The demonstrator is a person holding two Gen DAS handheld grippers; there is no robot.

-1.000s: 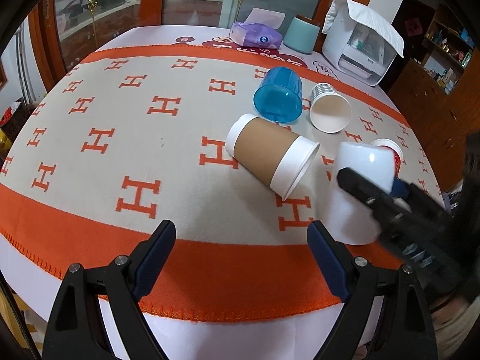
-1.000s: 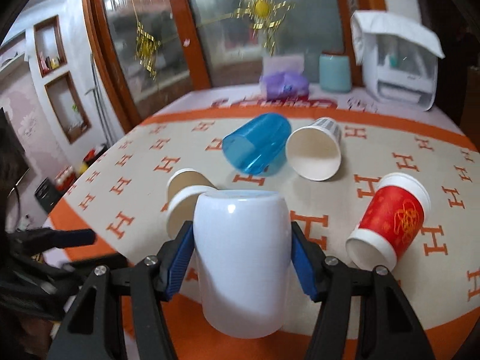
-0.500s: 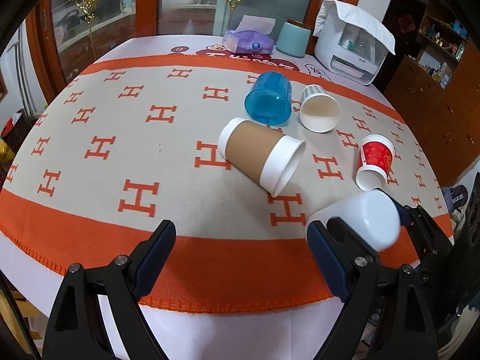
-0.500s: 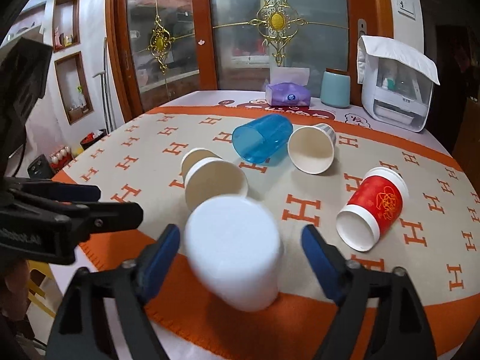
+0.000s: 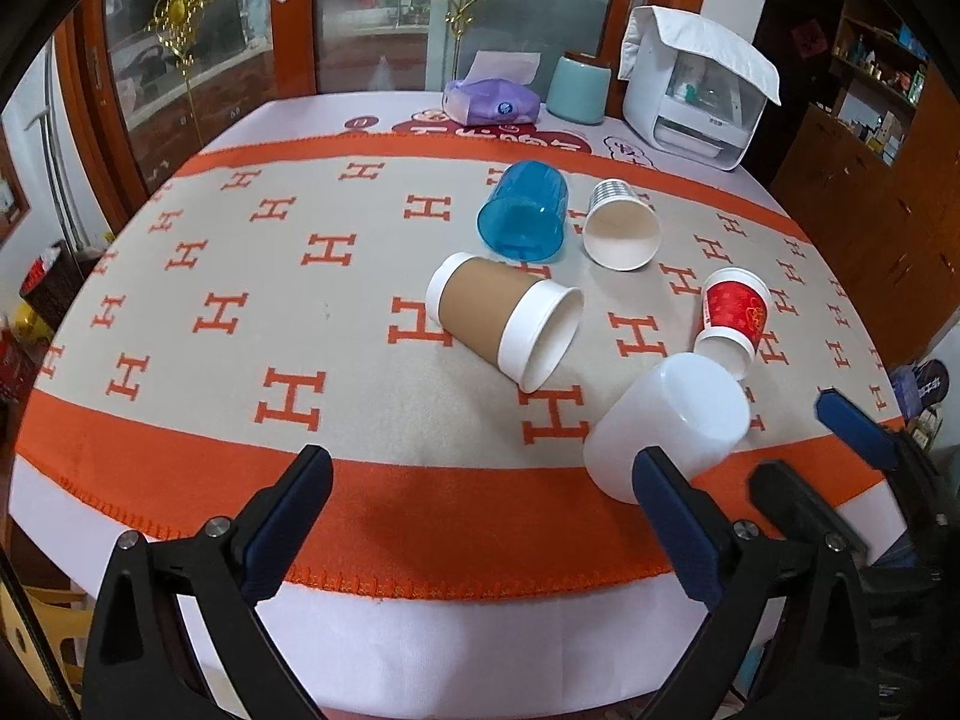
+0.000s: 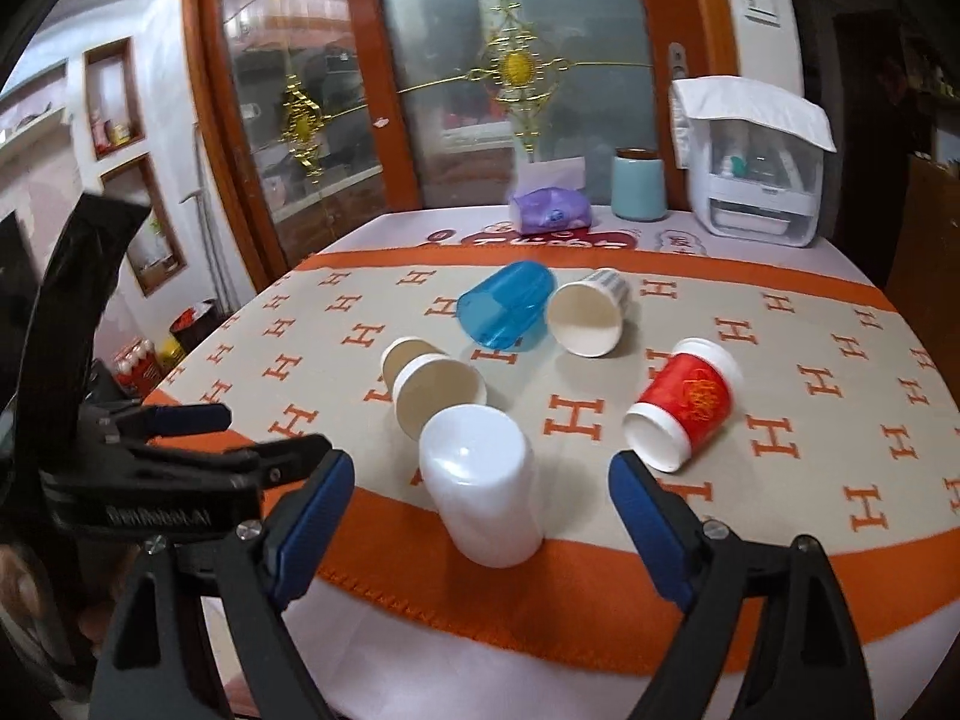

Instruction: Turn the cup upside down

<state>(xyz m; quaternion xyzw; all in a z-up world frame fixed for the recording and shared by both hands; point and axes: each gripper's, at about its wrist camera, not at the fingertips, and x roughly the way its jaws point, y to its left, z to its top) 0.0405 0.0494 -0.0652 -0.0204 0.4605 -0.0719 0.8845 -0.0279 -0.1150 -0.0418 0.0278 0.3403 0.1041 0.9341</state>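
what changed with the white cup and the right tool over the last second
The right tool let go of the white cup, which it was clamping a second ago; its jaws are now wide open and pulled back. The cup now stands upside down on the orange border of the cloth. The left tool stayed open, and the brown cup, blue cup and red cup still lie where they were.

Just ahead of the right claw (image 6: 480,489), between its spread fingers, the flipped cup (image 6: 480,486) stood bottom-up on the blanket (image 6: 810,324). Directly behind it lay a sleeved cup (image 6: 435,387); to the claw's right, a printed cup (image 6: 684,411). Farther back lay a plastic tumbler (image 6: 507,312) and ribbed cup (image 6: 591,318), side by side.
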